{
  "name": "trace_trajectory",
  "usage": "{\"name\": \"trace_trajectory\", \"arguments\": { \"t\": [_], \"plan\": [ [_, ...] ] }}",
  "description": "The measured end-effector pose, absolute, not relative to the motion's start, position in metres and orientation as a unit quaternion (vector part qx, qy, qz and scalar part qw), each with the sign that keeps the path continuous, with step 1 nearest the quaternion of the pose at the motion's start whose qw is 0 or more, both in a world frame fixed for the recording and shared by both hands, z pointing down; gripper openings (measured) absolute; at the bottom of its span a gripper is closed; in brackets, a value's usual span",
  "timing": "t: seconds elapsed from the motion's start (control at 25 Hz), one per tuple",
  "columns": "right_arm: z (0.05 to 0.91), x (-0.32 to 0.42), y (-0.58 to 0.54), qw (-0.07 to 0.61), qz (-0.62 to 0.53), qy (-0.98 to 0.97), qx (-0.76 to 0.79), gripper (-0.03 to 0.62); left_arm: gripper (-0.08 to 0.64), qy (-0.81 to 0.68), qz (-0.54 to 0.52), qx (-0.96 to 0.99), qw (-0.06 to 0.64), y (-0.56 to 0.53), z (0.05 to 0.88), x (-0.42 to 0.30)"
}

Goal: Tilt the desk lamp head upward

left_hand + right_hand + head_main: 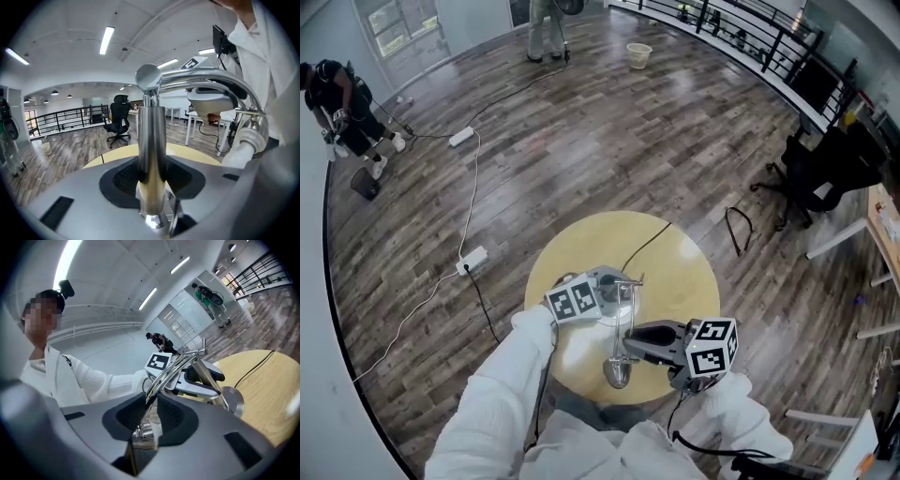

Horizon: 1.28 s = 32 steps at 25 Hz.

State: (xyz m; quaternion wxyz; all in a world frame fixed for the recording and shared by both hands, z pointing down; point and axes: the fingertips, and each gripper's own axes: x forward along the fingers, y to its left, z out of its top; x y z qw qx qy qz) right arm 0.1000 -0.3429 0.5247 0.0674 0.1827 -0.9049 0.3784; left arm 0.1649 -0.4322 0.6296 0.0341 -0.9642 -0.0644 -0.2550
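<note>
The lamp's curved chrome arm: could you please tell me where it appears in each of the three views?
Head view: the curved arm runs down the centre, over the yellow table.
Left gripper view: the curved arm arches across the upper right from the post; yellow table low, left.
Right gripper view: the curved arm slants up from centre; yellow table at right.
Shared landmark: the yellow table.

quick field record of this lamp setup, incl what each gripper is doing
table: round, yellow top
post: chrome, upright, ball at its top
arm: thin chrome, curves from the post top to the head
head: opening faces down
left gripper: shut on the post
right gripper: jaws apart, arm between them near the head
cable: runs off the table's far edge
</note>
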Motion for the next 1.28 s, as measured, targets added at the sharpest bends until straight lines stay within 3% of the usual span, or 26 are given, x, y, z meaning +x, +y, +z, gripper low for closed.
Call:
{"name": "trace_trajectory", "arguments": {
  "t": [0.96, 1.28],
  "plan": [
    [0.454, 0.11, -0.372, 0.044, 0.603, -0.787, 0.123, 0.089, 0.152, -0.046, -0.269, -0.961, 0.04, -0.428, 0.63, 0.166],
    [0.446, 0.116, -0.39, -0.01, 0.683, -0.722, 0.108, 0.093, 0.152, -0.038, -0.27, -0.961, 0.037, -0.429, 0.63, 0.163]
  ]
}}
